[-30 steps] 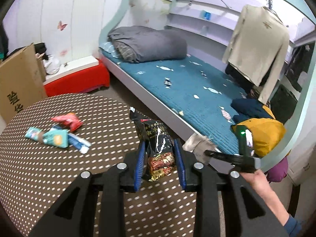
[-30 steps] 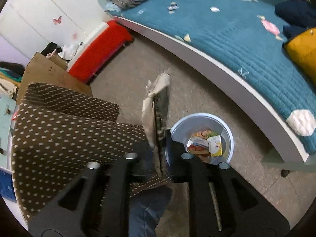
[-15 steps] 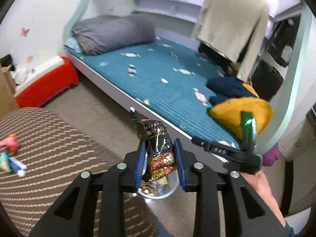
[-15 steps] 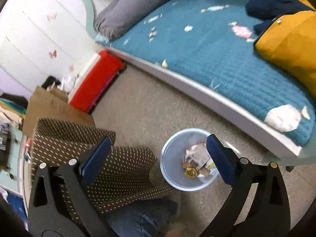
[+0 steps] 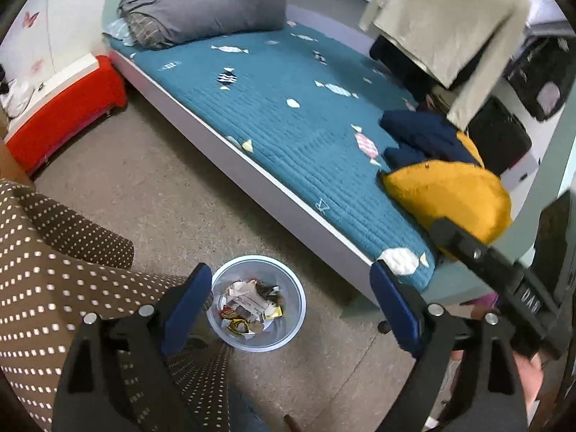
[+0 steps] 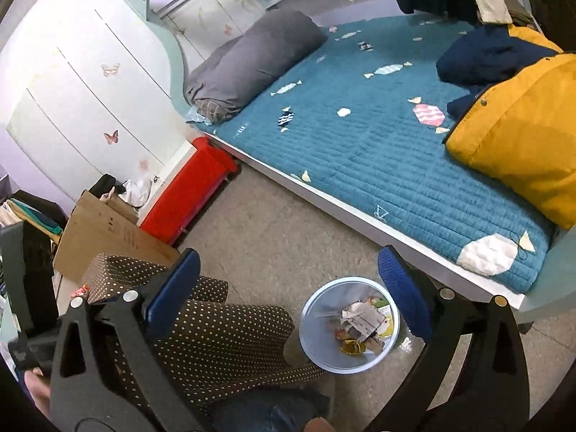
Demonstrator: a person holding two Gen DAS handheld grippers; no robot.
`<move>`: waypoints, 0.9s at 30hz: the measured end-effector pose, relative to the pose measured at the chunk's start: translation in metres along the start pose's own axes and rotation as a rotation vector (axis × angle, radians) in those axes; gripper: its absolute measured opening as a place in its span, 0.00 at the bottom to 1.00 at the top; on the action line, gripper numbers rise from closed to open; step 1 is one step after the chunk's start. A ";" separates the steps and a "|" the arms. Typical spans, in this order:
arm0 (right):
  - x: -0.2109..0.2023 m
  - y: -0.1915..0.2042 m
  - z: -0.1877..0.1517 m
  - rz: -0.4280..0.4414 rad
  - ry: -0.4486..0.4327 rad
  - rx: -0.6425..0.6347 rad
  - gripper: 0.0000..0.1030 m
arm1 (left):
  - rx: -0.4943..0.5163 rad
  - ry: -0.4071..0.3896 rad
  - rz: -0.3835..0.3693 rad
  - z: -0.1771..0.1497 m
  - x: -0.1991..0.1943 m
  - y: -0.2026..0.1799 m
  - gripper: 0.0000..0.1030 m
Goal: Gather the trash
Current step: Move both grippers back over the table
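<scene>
Several crumpled wrappers and scraps of paper already lie in the translucent waste bin [image 5: 258, 302] on the floor, so part of the collecting looks done. The left gripper [image 5: 289, 306] hangs over the bin with its jaws opening wide and nothing between them. The right gripper [image 6: 288, 291] also has its jaws spread apart and empty, the bin showing just inside its right-hand finger. Whatever either was carrying is no longer in the jaws; the trash [image 6: 360, 327] sits piled toward the middle of the bin, well below the rim.

How much remains cannot be told from these views. The desk, covered in a brown cloth with white dots [image 5: 54, 270], shows only its near edge and hanging corner, and no litter is visible on that part; its top is mostly out of frame. A judgement, then: the drop-off step seems complete, and the next call is to swing back to the desk and check for leftovers.

The bin stands just beside the hanging cloth and near the white edge of the bed [image 5: 295, 136]. The floor between is bare. A red box [image 6: 187, 194] and a cardboard carton [image 6: 108, 230] stand beyond the desk, well apart from the bin. The cloth's drooping corner is the only thing close enough to snag a finger.
</scene>
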State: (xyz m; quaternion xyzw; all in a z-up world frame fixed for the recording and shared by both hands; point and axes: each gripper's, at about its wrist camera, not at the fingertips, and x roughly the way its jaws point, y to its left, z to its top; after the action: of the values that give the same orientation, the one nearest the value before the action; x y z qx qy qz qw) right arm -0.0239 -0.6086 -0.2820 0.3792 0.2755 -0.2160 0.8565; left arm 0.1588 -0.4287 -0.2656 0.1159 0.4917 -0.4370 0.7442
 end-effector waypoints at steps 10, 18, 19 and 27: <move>-0.015 0.036 -0.006 -0.005 -0.047 -0.058 0.94 | -0.003 -0.174 0.077 -0.001 -0.068 0.006 0.90; -0.038 0.093 -0.005 0.037 -0.064 -0.163 0.94 | -0.018 -0.267 0.114 -0.016 -0.118 0.019 0.90; -0.040 0.100 -0.005 0.042 -0.065 -0.174 0.94 | -0.019 -0.280 0.125 -0.020 -0.126 0.023 0.90; -0.049 0.163 -0.019 0.096 -0.045 -0.293 0.94 | -0.051 -0.366 0.182 -0.047 -0.177 0.052 0.91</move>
State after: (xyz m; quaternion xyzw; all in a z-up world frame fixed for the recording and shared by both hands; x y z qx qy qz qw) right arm 0.0277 -0.4849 -0.1750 0.2579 0.2663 -0.1406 0.9181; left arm 0.1452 -0.2742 -0.1547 0.0596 0.3468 -0.3688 0.8603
